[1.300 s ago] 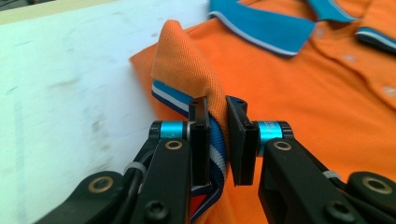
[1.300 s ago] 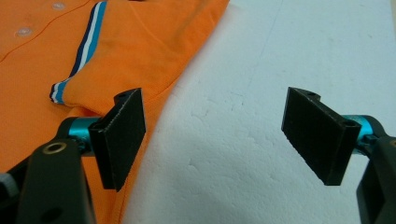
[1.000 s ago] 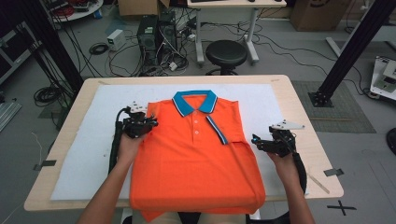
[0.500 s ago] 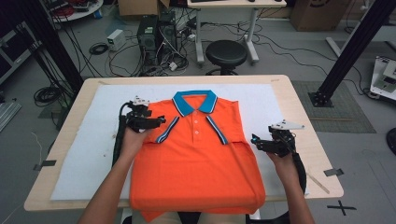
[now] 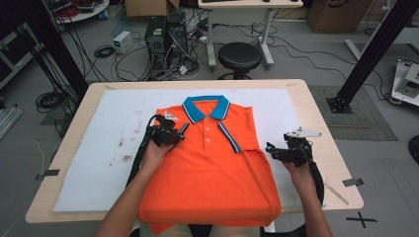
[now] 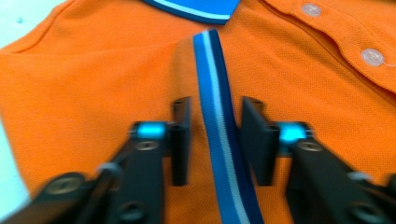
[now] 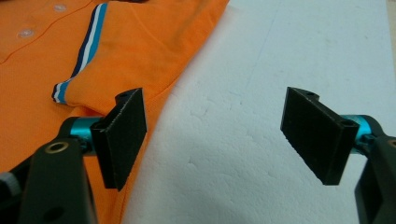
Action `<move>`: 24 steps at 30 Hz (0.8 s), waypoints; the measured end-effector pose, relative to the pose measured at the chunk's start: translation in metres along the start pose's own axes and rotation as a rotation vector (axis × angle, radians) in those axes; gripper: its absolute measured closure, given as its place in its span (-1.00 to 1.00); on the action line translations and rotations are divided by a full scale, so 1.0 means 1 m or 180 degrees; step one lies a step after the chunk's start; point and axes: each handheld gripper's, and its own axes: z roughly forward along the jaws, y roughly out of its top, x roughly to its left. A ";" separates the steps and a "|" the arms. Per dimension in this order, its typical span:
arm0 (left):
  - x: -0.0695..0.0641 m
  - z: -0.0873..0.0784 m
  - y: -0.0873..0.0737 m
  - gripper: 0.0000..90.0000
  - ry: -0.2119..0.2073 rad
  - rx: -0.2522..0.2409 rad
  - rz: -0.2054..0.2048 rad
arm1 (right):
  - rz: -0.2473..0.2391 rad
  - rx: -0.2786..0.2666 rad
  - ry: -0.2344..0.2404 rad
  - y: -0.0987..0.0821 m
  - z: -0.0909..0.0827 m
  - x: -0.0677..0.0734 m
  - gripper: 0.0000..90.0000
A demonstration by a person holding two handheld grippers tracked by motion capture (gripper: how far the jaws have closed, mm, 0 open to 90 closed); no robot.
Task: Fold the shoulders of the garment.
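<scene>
Your left gripper hovers unclenched astride the blue-striped cuff of the folded sleeve on the orange knit polo shirt, spread on the white foam sheet covering the tabletop; its jaws have just been closing, so centre the cuff between the pads. A second ago that sleeve lay unfolded beneath this gripper, while your right gripper waits released off the shirt's far edge, as before.

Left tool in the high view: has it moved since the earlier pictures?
Yes. The left tool has shifted inward from the orange polo shirt's left shoulder edge toward its blue collar; its jaws, just closing, straddle the striped sleeve cuff.
</scene>
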 end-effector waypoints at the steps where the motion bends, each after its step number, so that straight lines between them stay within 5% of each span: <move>1: 0.000 0.000 0.000 0.68 0.0000 0.0000 0.0000 | 0.0001 0.0002 -0.0003 0.000 0.000 0.000 -0.48; 3: 0.000 -0.001 -0.002 0.87 0.0049 -0.0091 -0.0015 | 0.0007 -0.0001 -0.0001 0.000 0.000 0.000 -0.48; 6: 0.003 -0.005 -0.003 0.88 -0.0032 -0.0267 -0.0172 | 0.0011 0.0001 0.0002 0.000 0.000 0.000 -0.48; 7: 0.008 -0.010 -0.002 0.88 -0.0248 -0.0472 -0.0353 | 0.0012 0.0002 0.0005 0.000 0.001 0.001 -0.48; 10: 0.010 -0.015 -0.001 0.86 -0.0373 -0.0674 -0.0456 | 0.0010 0.0008 0.0013 0.001 0.002 0.001 -0.48; 11: 0.011 -0.016 0.000 0.40 -0.0437 -0.0769 -0.0545 | -0.0001 0.0010 0.0018 0.001 0.003 0.001 -0.48; 12: 0.012 -0.018 0.000 0.40 -0.0442 -0.0836 -0.0627 | -0.0001 0.0010 0.0018 0.001 0.003 0.001 -0.48; 16: 0.019 -0.027 -0.004 -0.24 -0.0230 -0.0995 -0.0620 | -0.0002 0.0012 0.0034 0.002 0.004 0.002 -0.48; 20: 0.031 -0.039 -0.013 -0.52 -0.0043 -0.1054 -0.0587 | 0.0028 0.0015 0.0067 0.003 0.005 0.002 -0.49; 24: 0.050 -0.049 -0.021 -0.53 0.0043 -0.1110 -0.0647 | 0.0040 0.0015 0.0073 0.004 0.004 0.001 -0.49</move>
